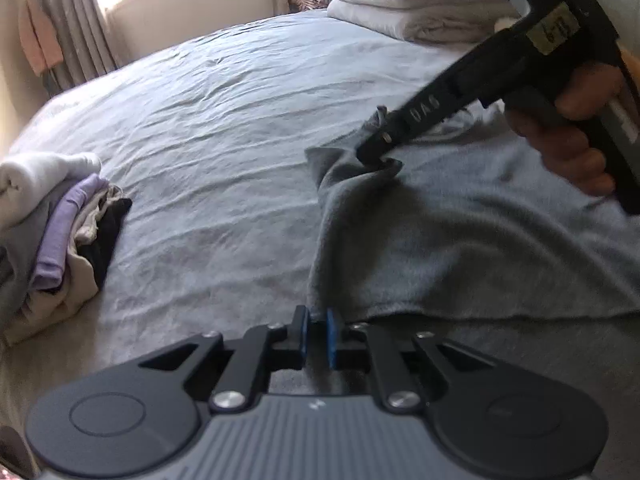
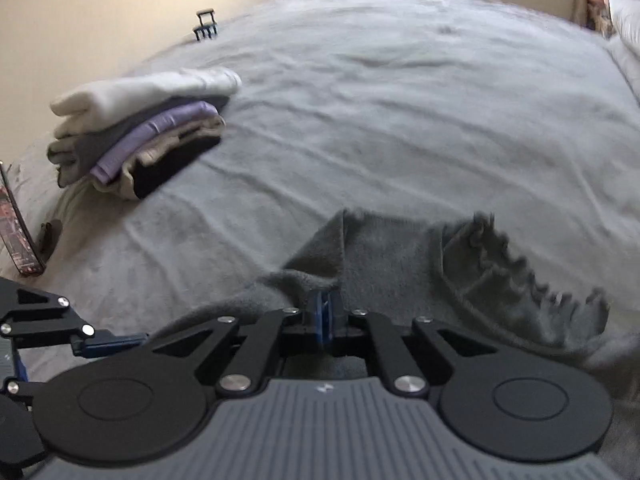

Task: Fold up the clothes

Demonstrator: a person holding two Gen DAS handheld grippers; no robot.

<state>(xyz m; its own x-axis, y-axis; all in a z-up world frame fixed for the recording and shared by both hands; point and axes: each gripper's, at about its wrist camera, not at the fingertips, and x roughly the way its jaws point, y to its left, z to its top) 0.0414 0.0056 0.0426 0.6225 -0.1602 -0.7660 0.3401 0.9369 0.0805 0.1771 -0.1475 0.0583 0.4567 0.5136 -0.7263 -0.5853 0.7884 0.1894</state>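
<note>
A grey garment lies on the bed at the right. In the left wrist view my right gripper, held by a hand, is shut on the garment's far left corner and lifts it a little. The right wrist view shows its jaws closed on grey fabric, with a ribbed edge to the right. My left gripper sits at the garment's near left corner with a narrow gap between its blue pads; no cloth shows between them. It also shows in the right wrist view at the lower left.
A stack of folded clothes, white, grey, purple, beige and black, sits at the left of the bed; it also shows in the right wrist view. Folded white bedding lies at the far right. A phone lies at the bed's left edge.
</note>
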